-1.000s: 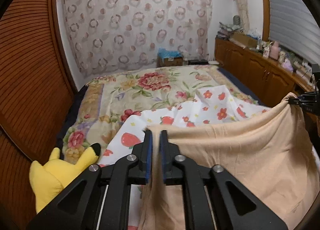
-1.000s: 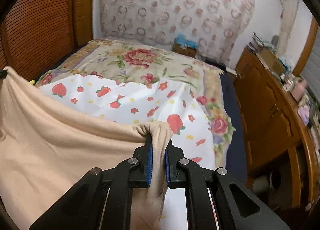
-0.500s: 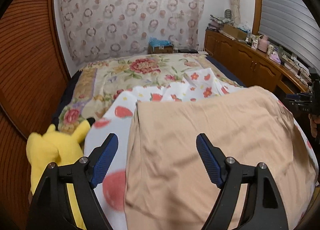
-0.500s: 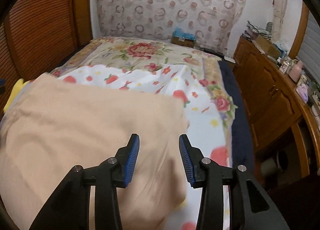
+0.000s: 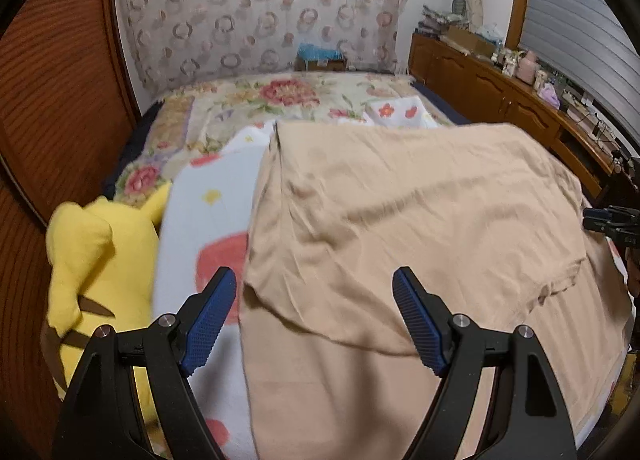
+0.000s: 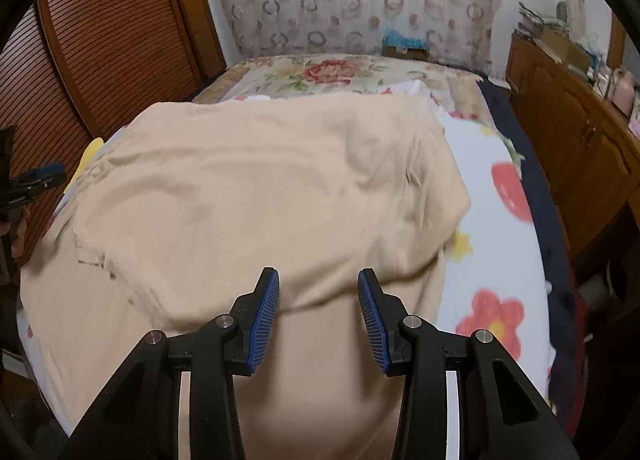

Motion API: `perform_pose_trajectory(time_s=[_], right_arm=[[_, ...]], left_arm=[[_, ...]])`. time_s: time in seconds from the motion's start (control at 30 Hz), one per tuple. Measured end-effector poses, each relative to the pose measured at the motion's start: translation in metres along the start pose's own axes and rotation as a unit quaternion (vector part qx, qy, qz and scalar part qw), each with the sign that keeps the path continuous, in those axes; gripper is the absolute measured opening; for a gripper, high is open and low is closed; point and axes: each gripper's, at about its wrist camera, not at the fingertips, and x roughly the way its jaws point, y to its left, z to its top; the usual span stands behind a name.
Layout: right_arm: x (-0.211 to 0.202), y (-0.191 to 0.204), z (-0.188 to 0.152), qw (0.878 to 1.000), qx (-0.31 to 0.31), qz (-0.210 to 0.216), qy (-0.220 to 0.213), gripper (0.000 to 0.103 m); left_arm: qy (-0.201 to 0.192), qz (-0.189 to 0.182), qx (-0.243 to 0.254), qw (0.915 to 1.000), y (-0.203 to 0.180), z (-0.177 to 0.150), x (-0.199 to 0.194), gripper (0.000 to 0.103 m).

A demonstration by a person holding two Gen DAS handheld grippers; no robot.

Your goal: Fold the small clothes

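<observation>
Both grippers were wide open, holding nothing: left gripper (image 5: 312, 312) and right gripper (image 6: 318, 308) hovered over the near edge of the beige garment (image 5: 400, 212). Garment lay folded over on the white fruit-print sheet (image 6: 496, 220) on the bed. Yellow plush (image 5: 88, 256) sat just beside the sheet, left side.

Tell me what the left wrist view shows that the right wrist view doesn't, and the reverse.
Only the left wrist view shows the yellow plush toy whole, beside the strawberry-print sheet, and the slatted blind.

Only the right wrist view shows the dark blue bed edge and the red flower print.

Both show the beige garment spread flat, the floral bedspread, the patterned curtain, the wooden cabinet, and each other's gripper: left gripper and right gripper, jaws open and empty.
</observation>
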Motion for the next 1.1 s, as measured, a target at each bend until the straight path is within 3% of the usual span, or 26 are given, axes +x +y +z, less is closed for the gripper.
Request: perform_pose_trajectory(time_s=[0.3, 0.63, 0.9, 1.1], right_arm=[[0.011, -0.026, -0.010, 1.000, 0.022, -0.001, 0.020, 0.043], [0.023, -0.042, -0.001, 0.999, 0.045, -0.027, 0.003, 0.043], [0.032, -0.029, -0.027, 0.998, 0.015, -0.059, -0.021, 0.043], [0.044, -0.021, -0.028, 0.998, 0.011, -0.064, -0.021, 0.043]], left_arm=[[0.039, -0.006, 0.000, 0.9992, -0.004, -0.022, 0.029, 0.081], [0.028, 0.003, 0.012, 0.9995, -0.006, -0.026, 0.030, 0.082], [0.031, -0.017, -0.003, 0.9994, 0.001, -0.023, 0.029, 0.082], [0.033, -0.028, -0.041, 0.9982, 0.013, -0.011, 0.032, 0.058]])
